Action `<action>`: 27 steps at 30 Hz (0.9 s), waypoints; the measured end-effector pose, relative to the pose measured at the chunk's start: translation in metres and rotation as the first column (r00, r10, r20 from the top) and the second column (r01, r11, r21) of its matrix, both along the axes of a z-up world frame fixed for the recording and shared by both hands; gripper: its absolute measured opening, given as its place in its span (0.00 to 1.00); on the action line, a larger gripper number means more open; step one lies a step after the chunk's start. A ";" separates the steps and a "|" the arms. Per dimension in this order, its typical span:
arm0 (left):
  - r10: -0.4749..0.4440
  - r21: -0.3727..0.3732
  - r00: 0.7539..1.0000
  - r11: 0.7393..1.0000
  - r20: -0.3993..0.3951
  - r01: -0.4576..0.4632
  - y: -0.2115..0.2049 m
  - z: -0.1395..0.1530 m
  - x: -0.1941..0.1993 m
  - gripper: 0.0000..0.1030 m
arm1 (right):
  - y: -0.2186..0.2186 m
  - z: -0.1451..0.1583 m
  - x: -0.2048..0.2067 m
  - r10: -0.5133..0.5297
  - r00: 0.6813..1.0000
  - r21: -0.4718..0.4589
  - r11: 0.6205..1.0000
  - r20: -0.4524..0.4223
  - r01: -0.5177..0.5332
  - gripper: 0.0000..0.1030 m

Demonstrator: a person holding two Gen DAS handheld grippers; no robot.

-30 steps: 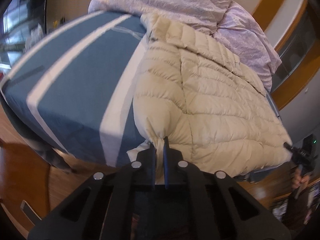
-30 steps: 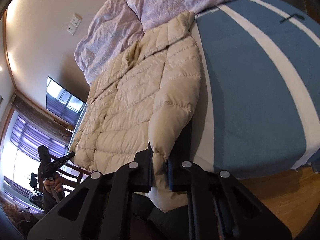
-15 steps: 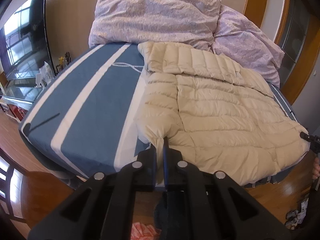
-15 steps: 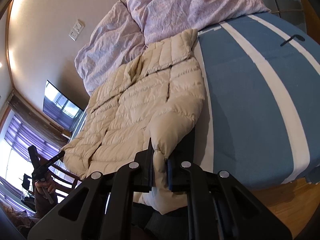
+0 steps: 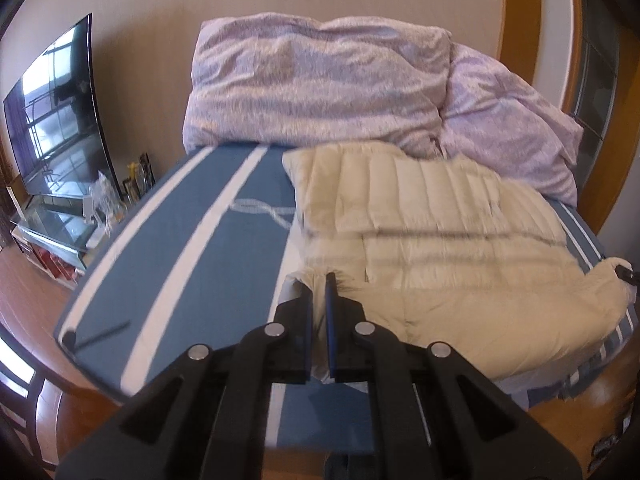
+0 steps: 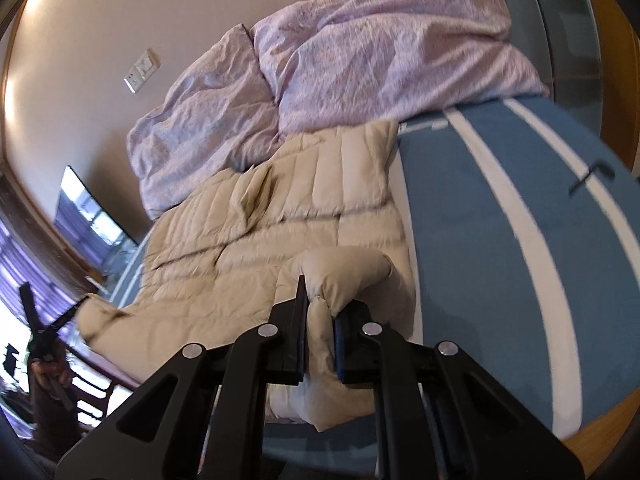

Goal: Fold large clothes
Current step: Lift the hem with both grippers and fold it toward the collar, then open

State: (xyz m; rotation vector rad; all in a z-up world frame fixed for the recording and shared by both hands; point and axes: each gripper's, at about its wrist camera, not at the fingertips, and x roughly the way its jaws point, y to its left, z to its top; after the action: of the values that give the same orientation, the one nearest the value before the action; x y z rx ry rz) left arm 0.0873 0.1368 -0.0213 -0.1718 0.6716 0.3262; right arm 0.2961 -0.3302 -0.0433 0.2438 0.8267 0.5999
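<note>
A cream quilted puffer jacket (image 5: 460, 248) lies spread on a bed with a blue sheet striped in white (image 5: 192, 256). My left gripper (image 5: 319, 284) is shut on the jacket's near hem corner, lifted off the sheet. In the right wrist view the same jacket (image 6: 256, 224) stretches away to the left, and my right gripper (image 6: 320, 308) is shut on a puffy fold of its other near corner. Each view shows the opposite gripper at the jacket's far edge, the right gripper's tip (image 5: 624, 272) and the left gripper (image 6: 44, 332).
A rumpled lilac duvet (image 5: 320, 84) is heaped at the head of the bed against the wall. A television (image 5: 56, 108) stands on a low cabinet to the left. Wooden floor (image 5: 24, 300) surrounds the bed. A dark hanger-like item (image 6: 592, 176) lies on the sheet.
Both grippers have risen and tilted up, lifting the jacket's near hem off the bed edge. The views now look across the bed toward the wall.
</note>
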 end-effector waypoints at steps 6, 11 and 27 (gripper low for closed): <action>0.054 0.002 0.998 0.999 0.041 -0.054 0.020 0.016 0.058 0.06 | 0.032 0.011 0.048 -0.074 0.995 -0.058 0.995 0.068 0.078 0.10; 0.119 -0.018 0.992 0.993 0.039 -0.118 0.045 0.018 0.116 0.05 | 0.061 0.016 0.097 -0.119 0.986 -0.078 0.989 0.116 0.128 0.10; 0.218 -0.096 0.976 0.971 -0.024 -0.220 0.110 -0.035 0.277 0.09 | 0.119 -0.026 0.240 -0.227 0.973 -0.029 0.973 0.039 0.228 0.27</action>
State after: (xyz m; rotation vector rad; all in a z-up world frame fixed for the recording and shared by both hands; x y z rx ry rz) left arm 0.3641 0.2465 -0.0566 -0.3389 0.6839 0.5072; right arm 0.5357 -0.2111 -0.0690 0.2919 0.7613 0.3740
